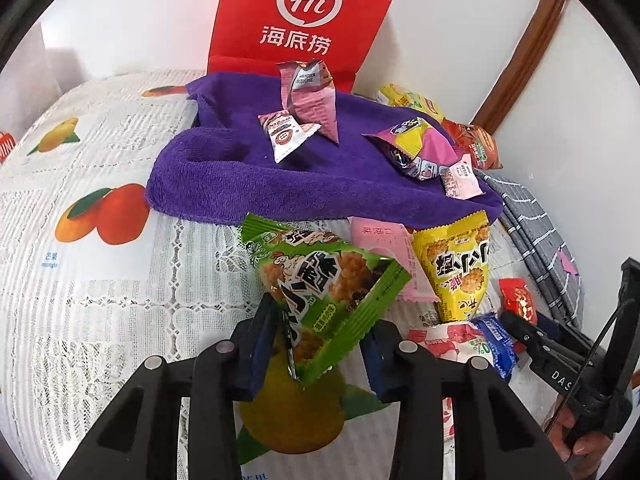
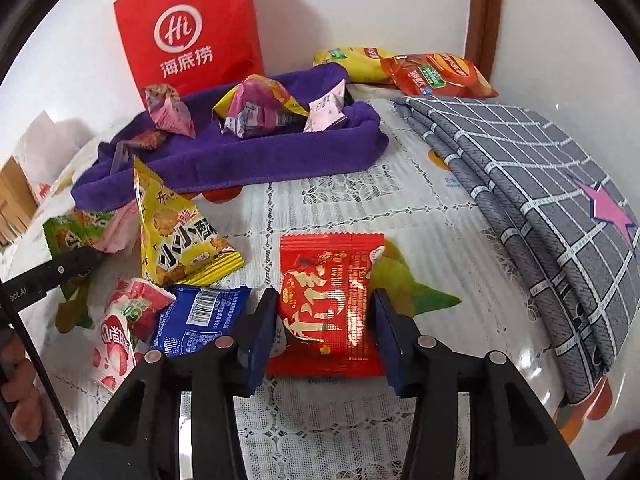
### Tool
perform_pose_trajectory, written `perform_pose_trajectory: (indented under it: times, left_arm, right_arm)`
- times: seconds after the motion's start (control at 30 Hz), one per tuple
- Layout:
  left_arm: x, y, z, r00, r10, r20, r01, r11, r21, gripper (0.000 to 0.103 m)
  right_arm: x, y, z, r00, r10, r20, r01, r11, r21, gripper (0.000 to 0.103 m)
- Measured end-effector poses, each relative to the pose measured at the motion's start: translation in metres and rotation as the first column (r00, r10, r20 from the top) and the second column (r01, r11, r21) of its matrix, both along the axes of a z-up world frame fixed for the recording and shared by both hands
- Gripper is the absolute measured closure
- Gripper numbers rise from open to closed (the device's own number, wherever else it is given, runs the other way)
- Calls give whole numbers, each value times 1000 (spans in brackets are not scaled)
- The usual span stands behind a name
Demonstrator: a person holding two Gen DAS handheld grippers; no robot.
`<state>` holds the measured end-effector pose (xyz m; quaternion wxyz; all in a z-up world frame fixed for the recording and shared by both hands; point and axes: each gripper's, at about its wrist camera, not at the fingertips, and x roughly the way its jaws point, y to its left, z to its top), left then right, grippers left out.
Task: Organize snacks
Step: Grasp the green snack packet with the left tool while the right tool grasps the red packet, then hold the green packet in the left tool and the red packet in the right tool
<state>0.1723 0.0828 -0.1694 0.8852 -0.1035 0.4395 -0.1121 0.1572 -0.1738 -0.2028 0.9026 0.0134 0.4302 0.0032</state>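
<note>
My left gripper (image 1: 316, 350) is shut on a green snack packet (image 1: 324, 292) and holds it tilted above the tablecloth. My right gripper (image 2: 324, 336) has its jaws around a red snack packet (image 2: 326, 300) that lies on the table; the pads look close to its sides but I cannot tell whether they press it. A purple towel-lined tray (image 1: 224, 184) holds several small packets, and it shows in the right wrist view (image 2: 248, 160). A yellow packet (image 2: 176, 236), a pink packet (image 1: 384, 248), a blue packet (image 2: 196, 316) and a strawberry packet (image 2: 120, 336) lie loose on the table.
A red paper bag (image 1: 308, 16) stands against the wall behind the tray. A folded grey checked cloth (image 2: 540, 200) lies at the right. Yellow (image 2: 352, 64) and orange (image 2: 436, 74) bags lie at the back by the wall. A fruit-print lace tablecloth (image 1: 100, 280) covers the table.
</note>
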Motion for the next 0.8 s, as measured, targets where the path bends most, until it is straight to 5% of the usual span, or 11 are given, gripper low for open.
perform_pose_trajectory:
  times: [0.8]
  left_arm:
    - [0,-9,-2,1000,18,20,-19,998,59,66]
  right_arm:
    - [1,4,0,1000,0,-2,0,999,-35,54]
